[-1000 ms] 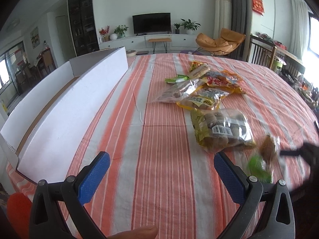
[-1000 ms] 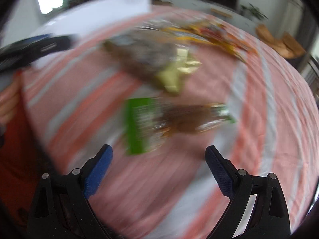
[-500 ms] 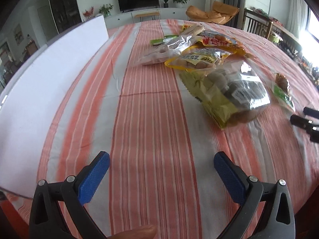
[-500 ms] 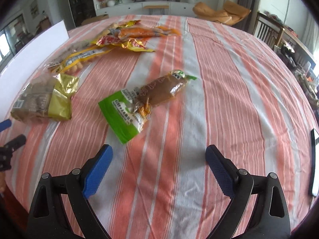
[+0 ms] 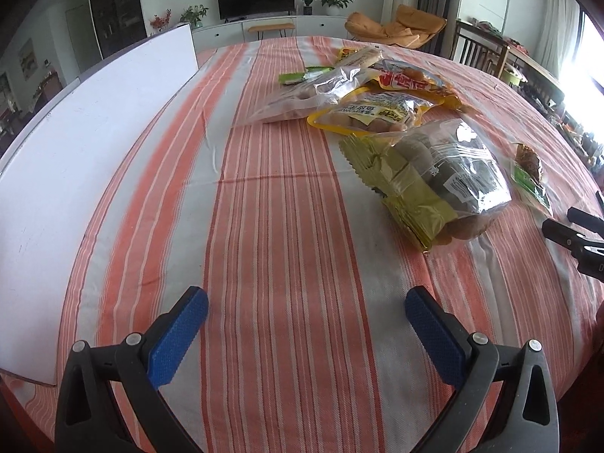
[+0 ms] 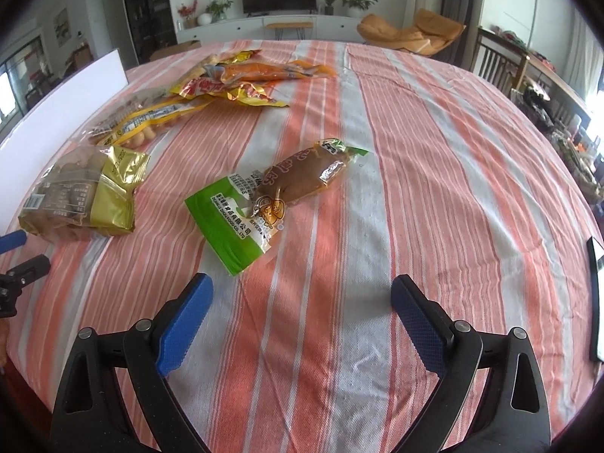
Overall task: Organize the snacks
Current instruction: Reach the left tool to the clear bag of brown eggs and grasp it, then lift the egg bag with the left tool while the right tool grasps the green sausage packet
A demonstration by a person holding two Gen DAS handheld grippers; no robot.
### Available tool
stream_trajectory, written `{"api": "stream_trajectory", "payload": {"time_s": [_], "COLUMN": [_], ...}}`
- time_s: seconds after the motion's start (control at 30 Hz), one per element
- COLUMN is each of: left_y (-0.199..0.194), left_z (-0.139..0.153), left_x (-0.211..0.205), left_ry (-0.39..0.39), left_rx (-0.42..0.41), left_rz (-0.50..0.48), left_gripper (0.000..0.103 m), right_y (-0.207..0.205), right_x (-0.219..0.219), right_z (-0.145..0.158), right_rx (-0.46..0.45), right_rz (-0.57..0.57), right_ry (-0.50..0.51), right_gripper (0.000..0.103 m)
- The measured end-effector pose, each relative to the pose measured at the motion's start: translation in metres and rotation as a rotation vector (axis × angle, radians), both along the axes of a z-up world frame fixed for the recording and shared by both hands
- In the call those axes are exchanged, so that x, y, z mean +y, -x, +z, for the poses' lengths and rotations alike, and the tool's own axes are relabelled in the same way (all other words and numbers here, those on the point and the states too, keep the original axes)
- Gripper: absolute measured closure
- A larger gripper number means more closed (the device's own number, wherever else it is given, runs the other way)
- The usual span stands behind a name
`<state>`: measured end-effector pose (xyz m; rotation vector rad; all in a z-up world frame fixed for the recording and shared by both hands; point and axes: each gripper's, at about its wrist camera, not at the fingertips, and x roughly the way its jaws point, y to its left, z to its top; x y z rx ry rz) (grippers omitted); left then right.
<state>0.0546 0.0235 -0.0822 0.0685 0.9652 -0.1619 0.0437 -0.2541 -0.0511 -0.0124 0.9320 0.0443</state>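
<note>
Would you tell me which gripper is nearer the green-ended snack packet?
Right. The right gripper sits open just short of the green-ended packet; the left gripper is open farther off, beyond the gold-and-clear bag.

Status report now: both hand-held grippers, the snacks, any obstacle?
Left hand-held gripper open, empty. Right hand-held gripper open, empty, facing green snack packet. Gold bag beside it, untouched. Nothing between.

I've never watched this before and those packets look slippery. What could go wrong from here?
The green-edged packet lies flat on the striped cloth, so the open right gripper may pinch fabric with it. The gold bag is bulky and glossy, so it could slip from the open left gripper. The other snacks overlap, so lifting one may drag its neighbours.
</note>
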Motion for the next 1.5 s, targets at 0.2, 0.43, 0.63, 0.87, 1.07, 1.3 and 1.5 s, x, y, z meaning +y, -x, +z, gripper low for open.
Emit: {"api": "stream_trajectory", "payload": {"time_s": [0.2, 0.43, 0.63, 0.87, 1.07, 1.3, 1.5], "left_y": [-0.002, -0.004, -0.009, -0.039, -0.066, -0.055, -0.025], "left_z": [0.001, 0.033, 0.090, 0.089, 0.058, 0.044, 0.047], "left_x": [0.000, -0.001, -0.038, -0.083, -0.115, -0.105, -0.057], "left_ry": [-0.005, -0.023, -0.155, -0.161, -0.160, -0.166, -0.094], "left_rx": [0.030, 0.043, -0.084, -0.021, 0.117, 0.108, 0.108], "left_rz": [-0.052, -0.262, -0.560, -0.806, -0.859, -0.749, -0.552], "left_gripper": [0.000, 0.000, 0.000, 0.000, 0.000, 0.039, 0.041], "right_y": [0.002, 0.002, 0.002, 0.002, 0.001, 0.001, 0.001], "right_x": [0.000, 0.000, 0.000, 0.000, 0.000, 0.000, 0.000], "right_z": [-0.001, -0.001, -0.001, -0.001, -0.002, -0.002, -0.002], "right_rx": [-0.016, -0.026, -0.025, -0.028, -0.027, -0.028, -0.028], "right_rz": [0.001, 0.002, 0.002, 0.003, 0.003, 0.002, 0.002], "right_ry": [0.001, 0.003, 0.003, 0.003, 0.004, 0.004, 0.004], "right_gripper": [0.005, 0.005, 0.005, 0.005, 0.005, 0.005, 0.005]}}
